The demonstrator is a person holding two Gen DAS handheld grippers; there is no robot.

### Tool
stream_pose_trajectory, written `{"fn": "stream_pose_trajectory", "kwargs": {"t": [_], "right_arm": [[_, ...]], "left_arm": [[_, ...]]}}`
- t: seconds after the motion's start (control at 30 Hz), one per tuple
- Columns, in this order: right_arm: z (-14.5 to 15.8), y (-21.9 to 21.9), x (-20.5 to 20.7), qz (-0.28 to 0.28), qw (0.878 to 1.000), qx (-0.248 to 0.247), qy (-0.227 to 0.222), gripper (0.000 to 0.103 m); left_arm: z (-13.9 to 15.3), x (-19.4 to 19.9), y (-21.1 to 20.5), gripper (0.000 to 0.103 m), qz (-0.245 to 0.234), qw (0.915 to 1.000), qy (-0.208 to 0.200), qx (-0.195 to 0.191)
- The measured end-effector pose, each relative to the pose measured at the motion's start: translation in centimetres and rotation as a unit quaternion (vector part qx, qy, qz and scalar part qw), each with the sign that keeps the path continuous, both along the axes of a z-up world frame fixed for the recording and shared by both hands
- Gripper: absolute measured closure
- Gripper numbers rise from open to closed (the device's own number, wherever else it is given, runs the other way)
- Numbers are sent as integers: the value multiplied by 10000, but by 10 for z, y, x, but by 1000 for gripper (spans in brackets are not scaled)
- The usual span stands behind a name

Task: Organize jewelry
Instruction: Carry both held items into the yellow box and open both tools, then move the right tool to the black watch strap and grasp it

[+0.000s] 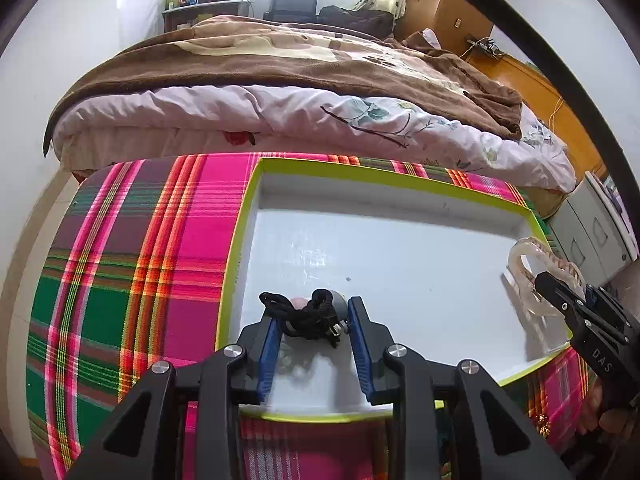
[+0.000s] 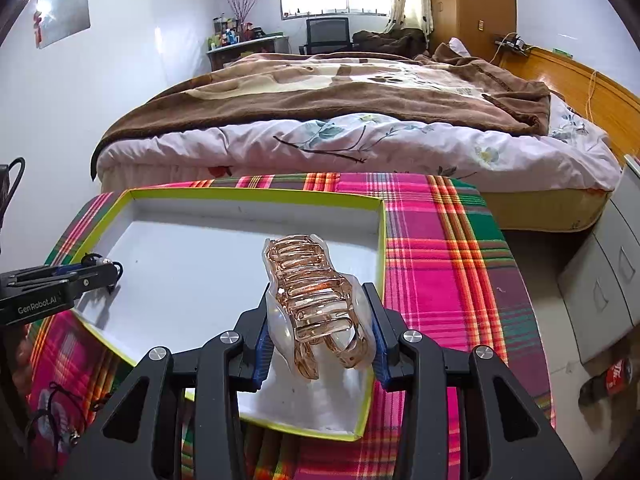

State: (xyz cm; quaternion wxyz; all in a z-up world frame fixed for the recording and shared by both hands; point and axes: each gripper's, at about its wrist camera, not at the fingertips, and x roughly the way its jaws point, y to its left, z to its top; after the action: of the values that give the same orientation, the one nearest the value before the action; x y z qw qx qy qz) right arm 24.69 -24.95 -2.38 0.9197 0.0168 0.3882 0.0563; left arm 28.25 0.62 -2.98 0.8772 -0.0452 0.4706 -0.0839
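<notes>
Jewelry goes down gently: left claw [image 1: 314, 322] pinching black cord [image 1: 298, 312], right claw [image 2: 320, 320] pinching hair clip [image 2: 316, 300], lower both well apart into tray [image 2: 256, 194] before releasing.

"genrobot.ai" was printed in pale letters on the side of the left gripper [image 2: 98, 270], seen from the right wrist view; "das" stood on the body of the right gripper [image 1: 550, 286]; no other lettering was legible.
</notes>
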Motion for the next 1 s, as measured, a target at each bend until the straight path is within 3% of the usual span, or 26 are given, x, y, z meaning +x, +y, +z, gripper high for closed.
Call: {"fn": "stream_pose_trajectory", "kwargs": {"t": [0.2,0.33,0.67,1.0], "right_arm": [[-1,1,1,7,10000,-83,-17,62],[-1,-1,0,25,10000,-35,-14,62],[4,1,-7,91,9999,90,-30,49],[23,-2,-35,32,9992,313,-266,46]], "left_arm": [[0,1,-1,64,-61,10000,12,-37],[1,-1,-5,51,-126,9999,18,-93],[6,-6,-6,37,-119,9998,27,-170],[25,-36,5,36,-65,9996,-125,-246]]}}
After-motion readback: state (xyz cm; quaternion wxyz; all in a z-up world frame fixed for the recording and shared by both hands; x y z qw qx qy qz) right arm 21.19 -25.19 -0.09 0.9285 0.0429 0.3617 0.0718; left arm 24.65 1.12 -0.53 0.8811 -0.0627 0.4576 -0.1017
